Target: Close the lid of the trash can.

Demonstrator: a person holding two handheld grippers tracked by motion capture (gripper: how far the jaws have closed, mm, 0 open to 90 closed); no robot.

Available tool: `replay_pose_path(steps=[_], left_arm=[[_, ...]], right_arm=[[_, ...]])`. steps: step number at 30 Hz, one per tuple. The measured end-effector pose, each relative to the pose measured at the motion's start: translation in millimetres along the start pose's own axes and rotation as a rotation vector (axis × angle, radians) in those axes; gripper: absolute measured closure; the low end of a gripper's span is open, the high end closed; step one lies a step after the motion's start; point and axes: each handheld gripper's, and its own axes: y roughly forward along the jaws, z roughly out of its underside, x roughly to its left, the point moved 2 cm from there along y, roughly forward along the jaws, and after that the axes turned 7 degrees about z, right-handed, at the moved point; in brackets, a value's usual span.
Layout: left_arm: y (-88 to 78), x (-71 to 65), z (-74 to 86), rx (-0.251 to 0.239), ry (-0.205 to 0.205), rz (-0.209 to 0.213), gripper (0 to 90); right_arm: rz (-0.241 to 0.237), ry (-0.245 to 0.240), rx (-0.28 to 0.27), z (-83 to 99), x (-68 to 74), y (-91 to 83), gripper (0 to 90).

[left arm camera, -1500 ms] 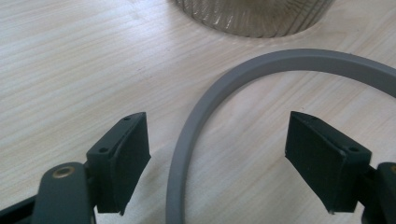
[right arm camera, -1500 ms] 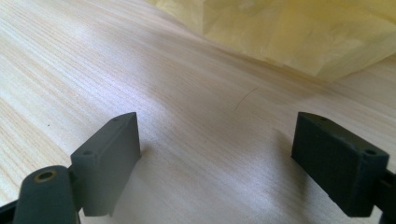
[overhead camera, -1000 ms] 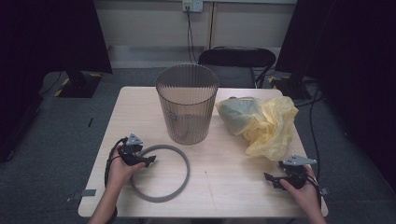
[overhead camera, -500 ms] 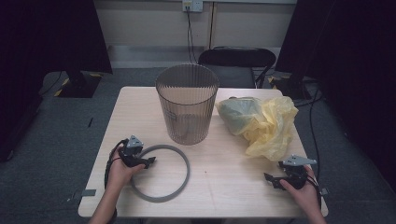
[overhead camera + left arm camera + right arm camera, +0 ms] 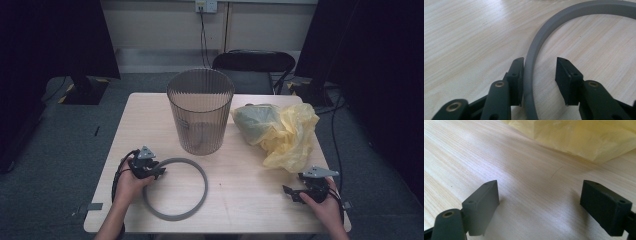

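We find the grey ring (image 5: 534,50) flat on the worktop (image 5: 250,195), its rim running lengthwise between the left gripper (image 5: 539,75) fingers — just closing, one touching, not yet clamped — the right gripper (image 5: 539,205) well apart, fingers spread.

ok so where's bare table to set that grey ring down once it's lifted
Free: the front middle between the grey ring and the right gripper, and the far-left stretch beside the bin. Crowded: the far right, under the yellow bag.
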Motion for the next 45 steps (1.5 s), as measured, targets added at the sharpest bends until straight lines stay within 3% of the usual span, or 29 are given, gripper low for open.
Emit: replay_pose_path(steps=[1, 15, 20, 22, 27, 29, 39, 45], left_arm=[[-0.3, -0.1, -0.7, 0.008, 0.016, 0.001, 61.8], [-0.1, -4.6, -3.8, 0.032, -0.005, 0.019, 81.1], [-0.3, -6.0, -6.6, 0.048, -0.069, 0.036, 82.6], [-2.5, -6.6, -9.2, 0.033, -0.085, 0.055, 82.8], [-16.7, -6.6, -21.8, -0.028, -0.168, 0.140, 83.4], [-23.7, -6.7, -28.4, -0.047, -0.178, 0.148, 83.6], [-44.3, -2.7, -45.3, -0.083, -0.186, 0.121, 83.8], [-54.8, 0.2, -51.2, -0.110, -0.202, 0.130, 83.8]], right_arm=[[0.000, 0.000, 0.000, 0.0, 0.1, 0.0, 14.5], [-0.002, 0.003, 0.001, 0.2, 0.9, -0.3, 14.5], [-0.002, 0.003, 0.001, 0.2, 0.9, -0.3, 14.5], [-0.002, 0.003, 0.001, 0.2, 0.9, -0.3, 14.5], [-0.002, 0.003, 0.001, 0.1, 0.9, -0.3, 14.5], [-0.002, 0.003, 0.001, 0.1, 0.9, -0.3, 14.4], [-0.004, 0.002, 0.001, 0.1, 0.9, -0.3, 14.4], [-0.003, 0.002, 0.001, 0.1, 1.0, -0.3, 14.4]])
